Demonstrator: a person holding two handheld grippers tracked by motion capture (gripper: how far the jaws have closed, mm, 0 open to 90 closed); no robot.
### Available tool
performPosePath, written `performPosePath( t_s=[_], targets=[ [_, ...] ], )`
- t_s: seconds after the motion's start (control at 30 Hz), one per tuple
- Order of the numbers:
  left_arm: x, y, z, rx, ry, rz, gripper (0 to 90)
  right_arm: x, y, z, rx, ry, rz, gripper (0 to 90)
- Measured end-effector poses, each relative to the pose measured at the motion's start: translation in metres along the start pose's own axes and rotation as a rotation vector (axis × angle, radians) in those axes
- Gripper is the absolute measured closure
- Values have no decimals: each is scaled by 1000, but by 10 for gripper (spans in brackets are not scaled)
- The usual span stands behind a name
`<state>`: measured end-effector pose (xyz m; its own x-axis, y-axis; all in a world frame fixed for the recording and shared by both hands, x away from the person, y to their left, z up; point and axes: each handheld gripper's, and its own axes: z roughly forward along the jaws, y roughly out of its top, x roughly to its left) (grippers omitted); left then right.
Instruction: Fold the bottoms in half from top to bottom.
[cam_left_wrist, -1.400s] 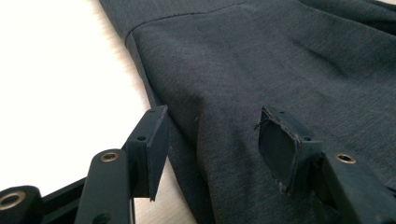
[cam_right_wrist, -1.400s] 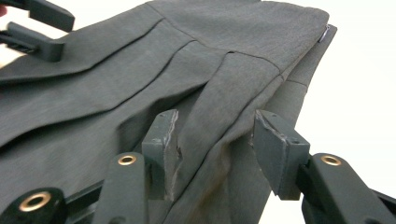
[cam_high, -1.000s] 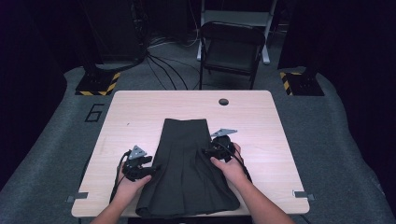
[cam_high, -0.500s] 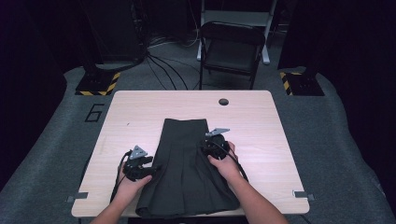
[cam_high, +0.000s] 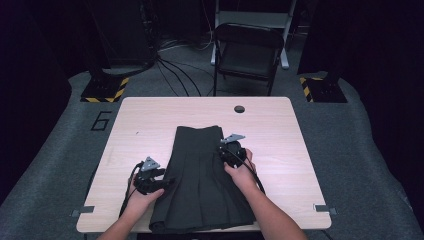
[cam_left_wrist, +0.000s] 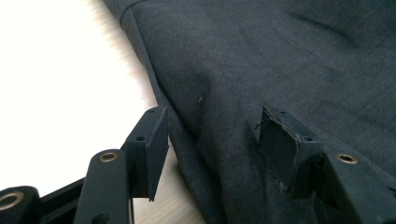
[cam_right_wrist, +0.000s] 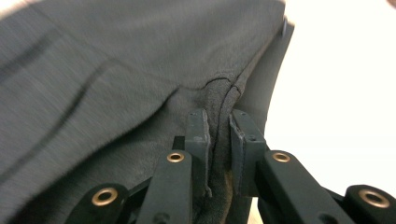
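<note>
Skirt (cam_high: 202, 185): flat on table (cam_high: 280, 125), between my grippers.
Left gripper (cam_left_wrist: 210, 140): jaws apart, straddling the edge.
Right gripper (cam_right_wrist: 218, 135): clamped on cloth — probably a thin fold.
Risk: fold slips out if I lift unevenly.

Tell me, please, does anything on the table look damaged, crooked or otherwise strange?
Little stands out. The dark pleated skirt lies flat on the table, its hem hanging slightly over the near edge. One small oddity: the right gripper pinches its right edge into a raised fold, while the left gripper is open.
</note>
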<state>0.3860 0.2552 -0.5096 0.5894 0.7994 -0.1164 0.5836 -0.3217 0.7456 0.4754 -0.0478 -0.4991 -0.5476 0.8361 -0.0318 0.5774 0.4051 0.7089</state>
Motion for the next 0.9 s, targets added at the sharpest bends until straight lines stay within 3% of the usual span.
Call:
performPosePath(
  t_s=[0.1,0.17,0.27,0.4,0.43,0.57,0.9],
  targets=[
    [-2,-1,2,2,2,15,422,-2,-6,6,26,-11,31,705],
    [-2,-2,3,-1,-1,15,418,-8,-7,7,14,-14,60,582],
    [-3,-2,3,21,-11,21,412,-12,-9,8,13,2,85,547],
    [-5,-2,7,29,-35,35,440,-17,-11,10,17,43,125,566],
    [-7,-2,8,45,-39,51,441,-16,-11,10,11,61,120,601],
    [-7,-2,9,53,-49,50,446,-15,-14,8,5,89,94,641],
    [-17,-7,7,56,-67,39,447,-16,-26,-1,-9,103,79,640]
  ],
)
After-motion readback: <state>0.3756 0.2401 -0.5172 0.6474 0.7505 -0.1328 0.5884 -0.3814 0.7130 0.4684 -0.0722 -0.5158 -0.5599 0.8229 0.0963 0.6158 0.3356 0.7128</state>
